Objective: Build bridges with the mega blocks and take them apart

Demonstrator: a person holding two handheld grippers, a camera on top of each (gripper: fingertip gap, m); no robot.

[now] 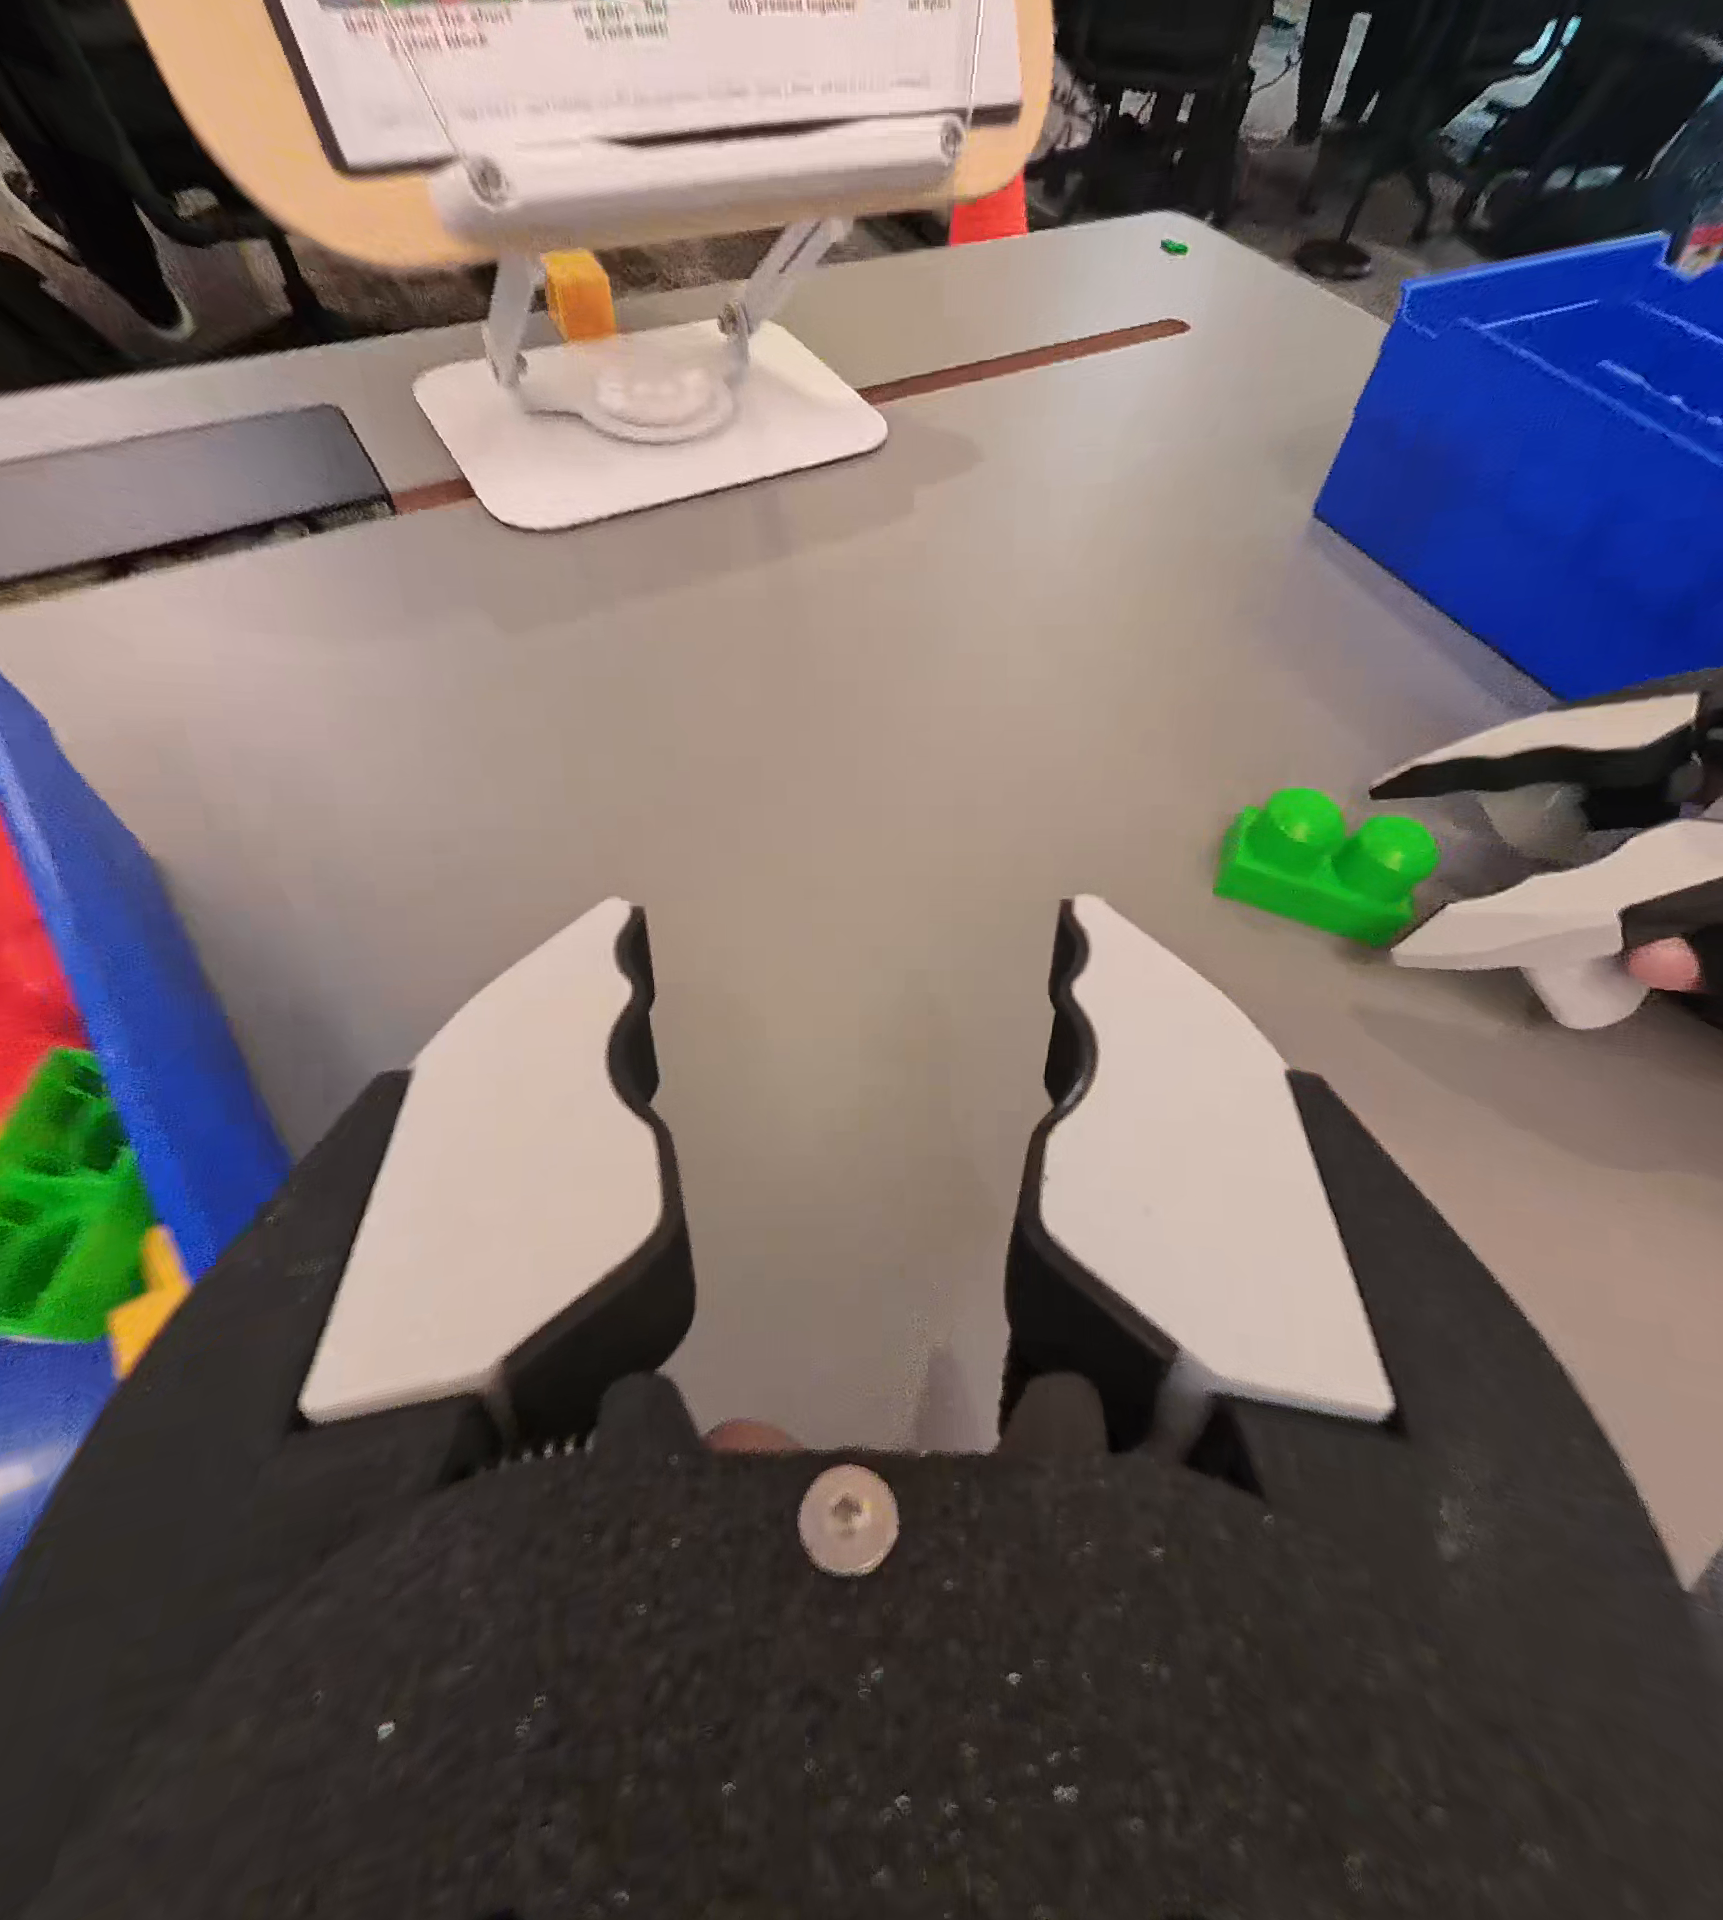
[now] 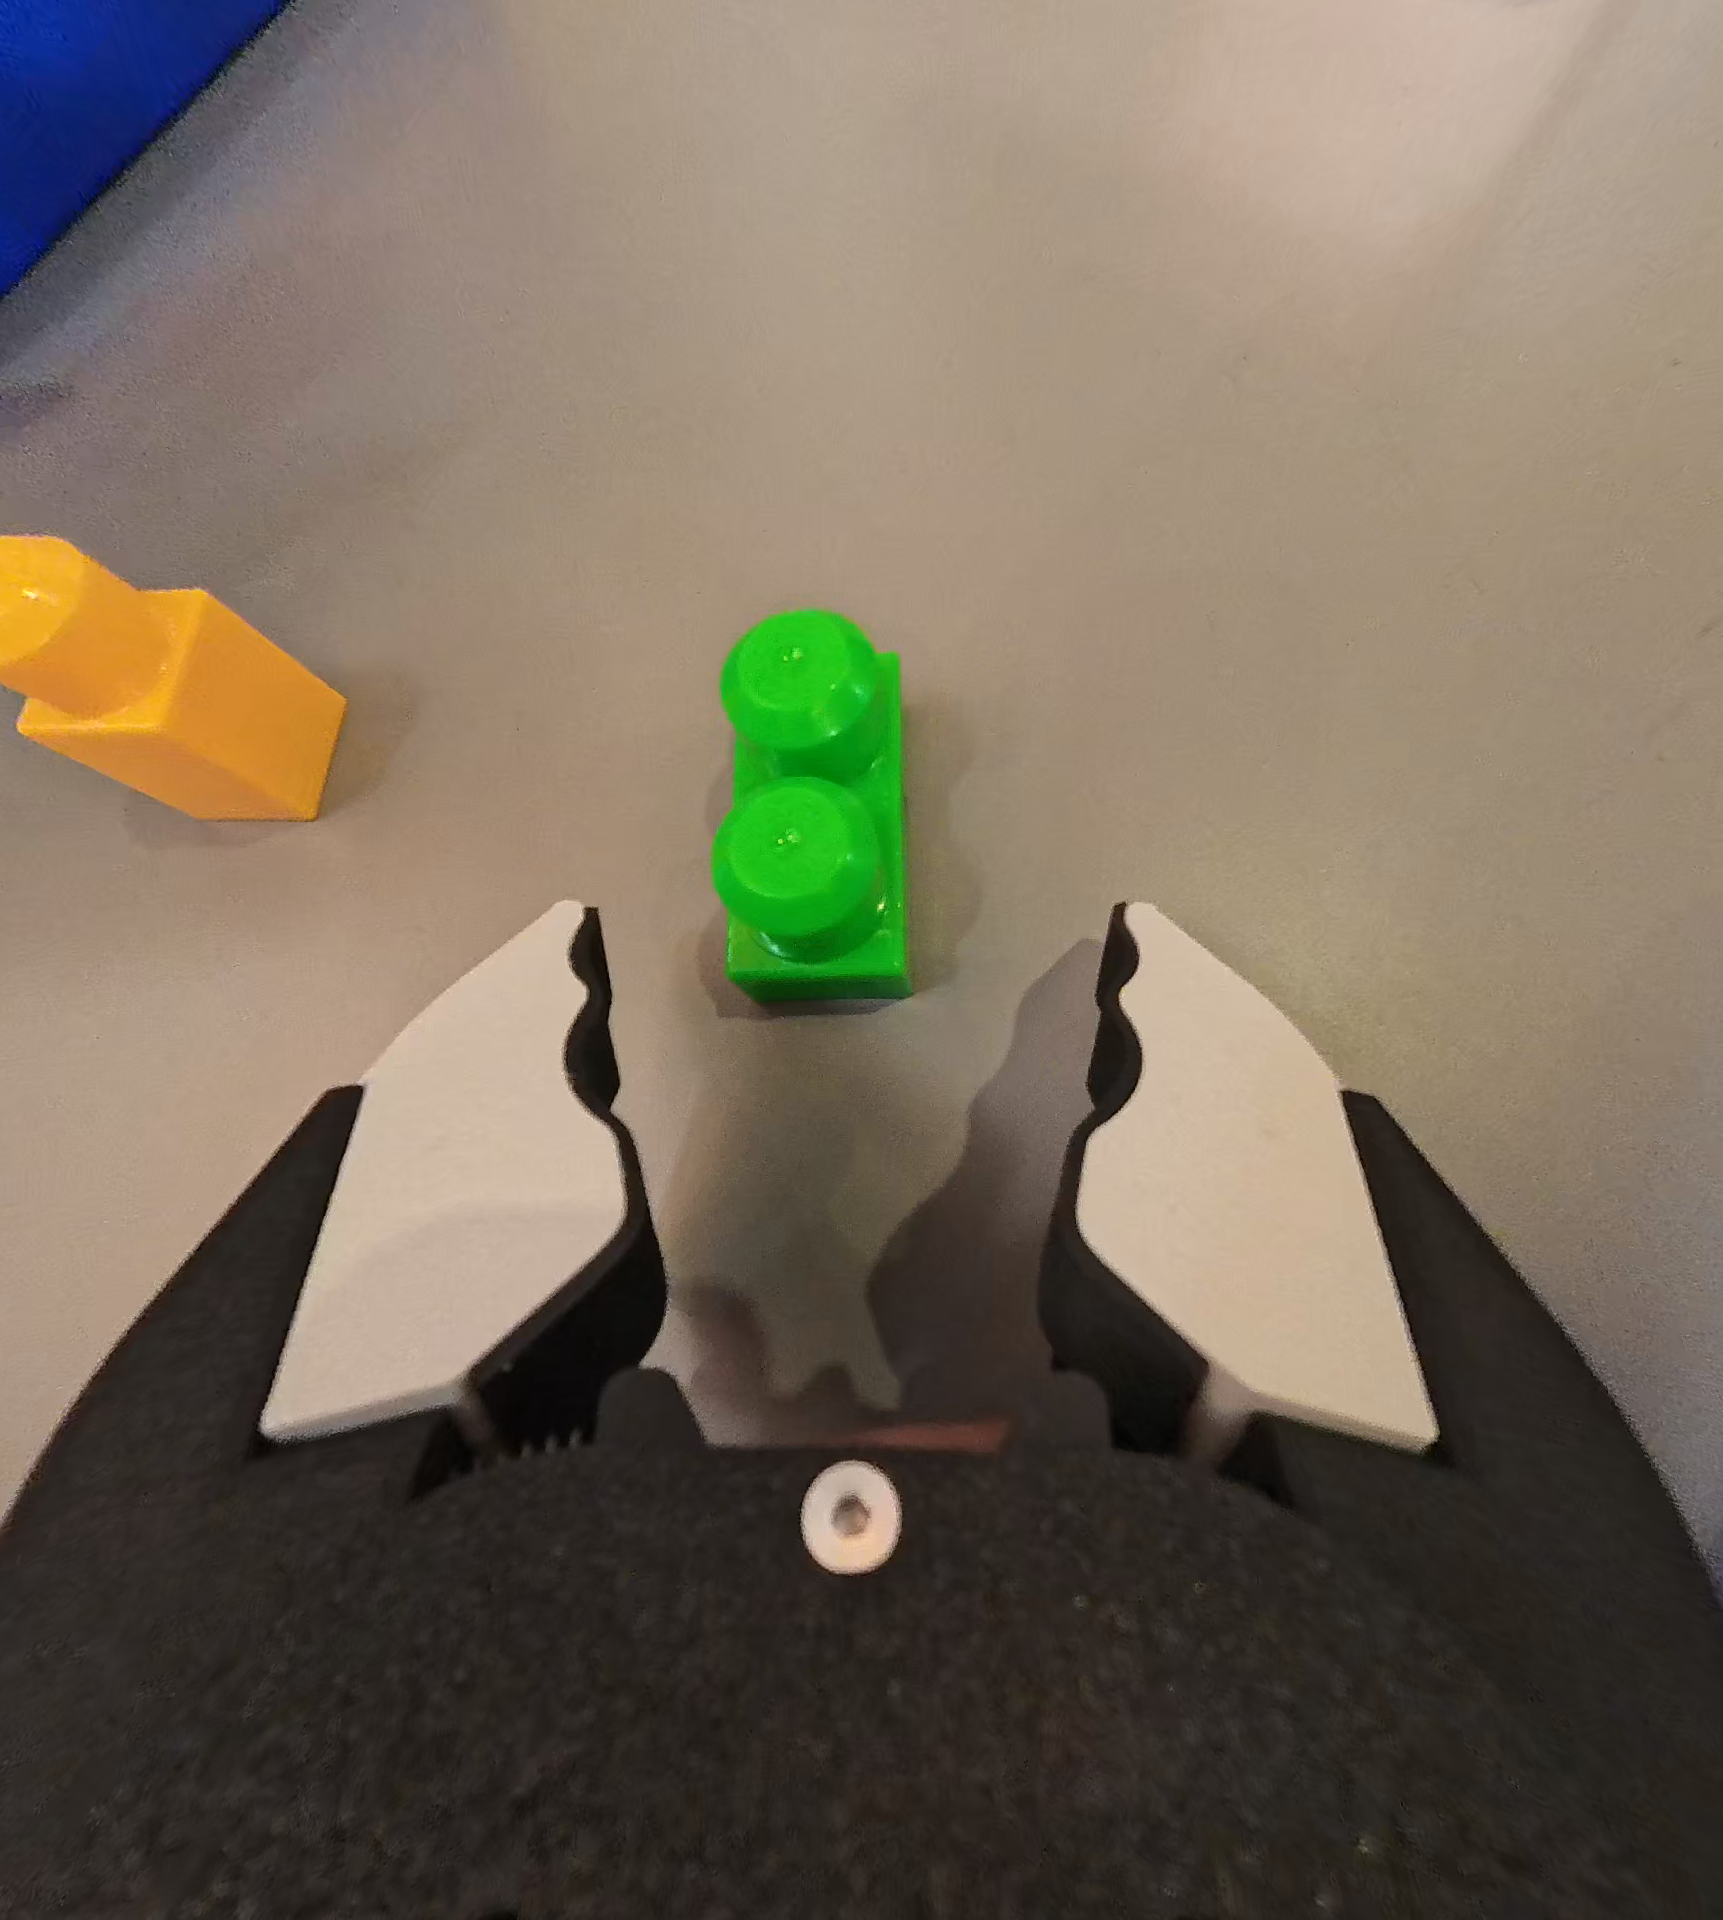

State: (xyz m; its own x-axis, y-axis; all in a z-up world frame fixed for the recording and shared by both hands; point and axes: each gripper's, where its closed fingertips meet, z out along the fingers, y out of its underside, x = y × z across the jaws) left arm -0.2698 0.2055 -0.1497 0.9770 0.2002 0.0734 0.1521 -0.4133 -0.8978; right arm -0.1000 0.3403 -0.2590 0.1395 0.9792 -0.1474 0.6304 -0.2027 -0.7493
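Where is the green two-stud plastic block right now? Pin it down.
The green two-stud plastic block stands studs-up on the grey table, just ahead of the open right gripper; the yellow one-stud block stands to its left.

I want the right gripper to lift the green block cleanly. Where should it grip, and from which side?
Grip the green block across its flat long sides, low on the base, coming straight on from its near short end. It stands studs-up, lengthwise in line with the open right gripper, so the round studs offer a poorer hold.
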